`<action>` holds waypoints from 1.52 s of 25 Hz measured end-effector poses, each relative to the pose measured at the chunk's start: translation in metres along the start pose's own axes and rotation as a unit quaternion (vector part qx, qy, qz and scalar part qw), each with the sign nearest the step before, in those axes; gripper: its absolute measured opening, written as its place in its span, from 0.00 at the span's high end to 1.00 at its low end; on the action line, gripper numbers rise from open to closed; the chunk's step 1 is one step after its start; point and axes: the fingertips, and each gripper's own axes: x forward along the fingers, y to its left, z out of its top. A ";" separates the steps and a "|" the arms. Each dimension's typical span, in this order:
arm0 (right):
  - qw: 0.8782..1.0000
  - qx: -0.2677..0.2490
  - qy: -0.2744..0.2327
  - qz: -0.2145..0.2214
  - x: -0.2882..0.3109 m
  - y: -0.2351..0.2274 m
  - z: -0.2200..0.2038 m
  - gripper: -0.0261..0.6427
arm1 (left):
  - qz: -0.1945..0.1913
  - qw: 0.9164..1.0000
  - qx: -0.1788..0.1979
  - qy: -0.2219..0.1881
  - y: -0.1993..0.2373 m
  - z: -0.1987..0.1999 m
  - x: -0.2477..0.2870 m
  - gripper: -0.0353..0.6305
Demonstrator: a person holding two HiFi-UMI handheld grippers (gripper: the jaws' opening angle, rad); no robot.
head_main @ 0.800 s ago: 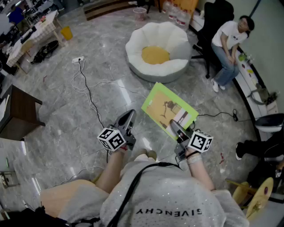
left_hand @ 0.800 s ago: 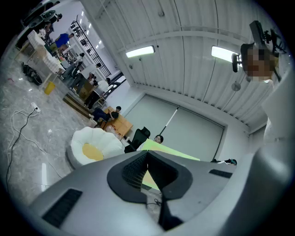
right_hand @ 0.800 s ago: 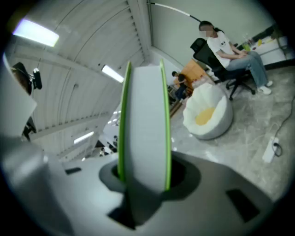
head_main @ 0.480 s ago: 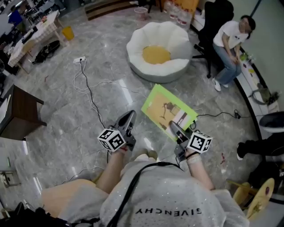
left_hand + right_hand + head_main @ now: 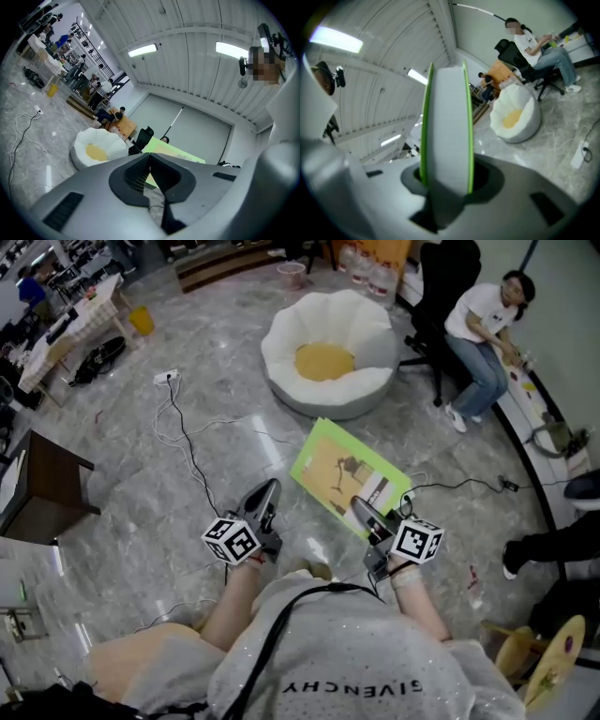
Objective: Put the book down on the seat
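A thin book with a bright green cover (image 5: 342,470) hangs level above the grey marble floor, my right gripper (image 5: 364,512) shut on its near edge. In the right gripper view the book's page edge (image 5: 445,117) stands upright between the jaws of the right gripper (image 5: 446,185). The seat, a white flower-shaped cushion with a yellow centre (image 5: 328,352), lies on the floor beyond the book, apart from it; it also shows in both gripper views (image 5: 96,150) (image 5: 513,117). My left gripper (image 5: 265,495) is shut and empty (image 5: 150,157), left of the book (image 5: 173,150).
A person sits on a black chair (image 5: 478,334) right of the seat. Cables (image 5: 187,442) and a power strip (image 5: 167,377) trail over the floor at left. A dark wooden table (image 5: 37,488) stands at the far left, a yellow bucket (image 5: 141,320) behind it.
The whole head view has shifted a little; the book and both grippers sit slightly further left in it. The grip on the book is unchanged.
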 end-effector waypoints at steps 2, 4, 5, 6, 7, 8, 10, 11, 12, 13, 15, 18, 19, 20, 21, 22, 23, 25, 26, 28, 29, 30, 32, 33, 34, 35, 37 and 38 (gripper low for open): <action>1.000 0.002 -0.002 0.002 -0.001 -0.002 -0.001 0.74 | -0.001 1.000 0.002 -0.004 0.000 -0.001 0.000 0.91; 1.000 0.004 -0.006 0.005 -0.005 -0.006 0.002 0.74 | 0.000 1.000 0.004 -0.006 -0.005 -0.004 0.002 0.91; 1.000 0.004 -0.008 0.008 -0.009 -0.008 0.005 0.74 | 0.001 1.000 0.004 -0.006 -0.009 -0.007 0.005 0.91; 1.000 0.003 -0.009 0.011 -0.014 -0.010 0.009 0.74 | 0.003 1.000 0.005 -0.006 -0.013 -0.011 0.008 0.91; 1.000 0.003 -0.009 0.013 -0.018 -0.013 0.013 0.74 | 0.005 1.000 0.005 -0.006 -0.017 -0.014 0.011 0.91; 1.000 0.003 -0.009 0.015 -0.022 -0.016 0.016 0.74 | 0.006 1.000 0.006 -0.007 -0.019 -0.017 0.015 0.91; 1.000 0.002 -0.009 0.017 -0.024 -0.021 0.022 0.74 | 0.009 1.000 0.006 -0.008 -0.020 -0.018 0.022 0.91; 1.000 0.004 -0.009 0.017 -0.023 -0.023 0.024 0.74 | 0.008 1.000 0.007 -0.010 -0.018 -0.017 0.025 0.91; 1.000 0.008 -0.010 0.017 -0.021 -0.025 0.026 0.74 | 0.008 1.000 0.008 -0.010 -0.016 -0.015 0.028 0.91; 1.000 0.011 -0.012 0.017 -0.019 -0.027 0.027 0.74 | 0.007 1.000 0.009 -0.011 -0.014 -0.014 0.031 0.91; 1.000 0.017 -0.017 0.019 -0.013 -0.032 0.032 0.74 | 0.006 1.000 0.008 -0.010 -0.007 -0.011 0.038 0.91; 0.999 0.023 -0.024 0.022 -0.002 -0.039 0.042 0.74 | 0.006 1.000 0.002 -0.008 0.007 -0.008 0.052 0.91; 0.999 0.026 -0.024 0.019 0.003 -0.043 0.045 0.74 | 0.007 1.000 -0.001 -0.007 0.013 -0.007 0.058 0.91; 0.999 0.028 -0.023 0.015 0.009 -0.049 0.049 0.74 | 0.007 1.000 -0.004 -0.005 0.020 -0.005 0.065 0.91; 0.999 0.029 -0.021 0.009 0.016 -0.055 0.054 0.74 | 0.007 1.000 -0.006 -0.004 0.027 -0.002 0.074 0.91; 0.999 0.030 -0.019 0.004 0.024 -0.061 0.060 0.74 | 0.006 1.000 -0.009 -0.002 0.035 0.003 0.083 0.91; 0.999 0.031 -0.017 0.000 0.033 -0.066 0.067 0.74 | 0.005 1.000 -0.010 0.000 0.043 0.009 0.093 0.91; 0.999 0.031 -0.015 -0.006 0.055 -0.074 0.085 0.74 | 0.003 1.000 -0.011 0.004 0.060 0.025 0.116 0.91; 0.999 0.031 -0.015 -0.009 0.065 -0.078 0.094 0.74 | 0.001 1.000 -0.010 0.007 0.067 0.033 0.126 0.91; 0.999 0.029 -0.019 -0.014 0.082 -0.086 0.108 0.74 | -0.003 1.000 -0.004 0.013 0.080 0.044 0.144 0.91; 0.999 0.029 -0.022 -0.015 0.089 -0.089 0.113 0.74 | -0.004 1.000 -0.002 0.015 0.087 0.048 0.150 0.91; 0.999 0.029 -0.024 -0.015 0.096 -0.092 0.117 0.74 | -0.005 1.000 0.001 0.017 0.093 0.051 0.156 0.91; 0.999 0.029 -0.027 -0.015 0.107 -0.097 0.122 0.74 | -0.009 1.000 0.003 0.018 0.102 0.056 0.164 0.91; 0.999 0.030 -0.028 -0.015 0.112 -0.099 0.124 0.74 | -0.012 1.000 0.004 0.018 0.106 0.059 0.169 0.91; 0.999 0.032 -0.029 -0.015 0.119 -0.101 0.128 0.74 | -0.014 1.000 0.005 0.020 0.110 0.063 0.175 0.91; 0.999 0.035 -0.029 -0.016 0.129 -0.103 0.133 0.74 | -0.016 1.000 0.006 0.022 0.117 0.069 0.183 0.91; 0.999 0.040 -0.029 -0.018 0.155 -0.110 0.146 0.74 | -0.016 0.999 0.007 0.026 0.137 0.084 0.201 0.91; 0.999 0.041 -0.028 -0.019 0.167 -0.113 0.152 0.74 | -0.017 0.999 0.007 0.027 0.146 0.091 0.210 0.91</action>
